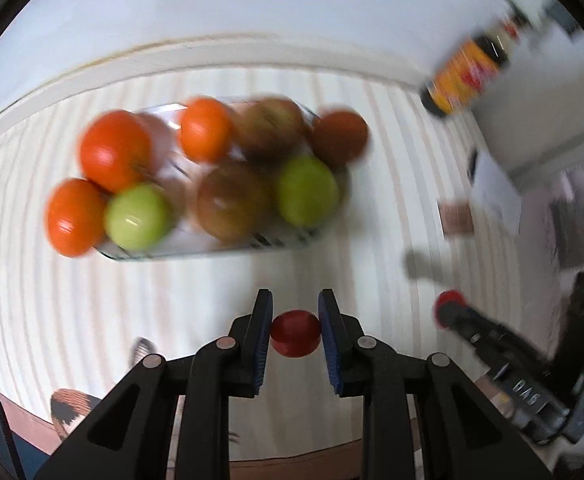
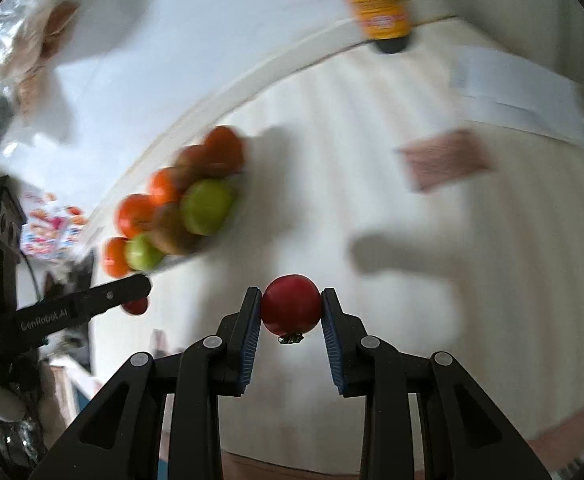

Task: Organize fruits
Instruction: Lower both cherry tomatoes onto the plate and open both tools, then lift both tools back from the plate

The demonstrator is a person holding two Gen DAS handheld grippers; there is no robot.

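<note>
A clear glass dish point(image 1: 212, 254) holds several orange, green and brownish fruits on the striped cloth; it also shows in the right wrist view point(image 2: 180, 258). My left gripper point(image 1: 295, 304) is shut on a small red fruit point(image 1: 295, 333) held above the cloth in front of the dish. My right gripper point(image 2: 291, 298) is shut on a larger red fruit point(image 2: 291, 309) with its stem end down. The right gripper point(image 1: 447, 308) with its red fruit shows at the right of the left wrist view. The left gripper point(image 2: 140, 300) shows at the left of the right wrist view.
A dark bottle with a yellow and red label point(image 1: 465, 74) stands at the cloth's far right edge, also seen in the right wrist view point(image 2: 375, 4). A small brown card point(image 2: 445, 162) and a white box point(image 2: 519, 92) lie on the cloth. A plastic bag point(image 2: 24, 56) sits at the left.
</note>
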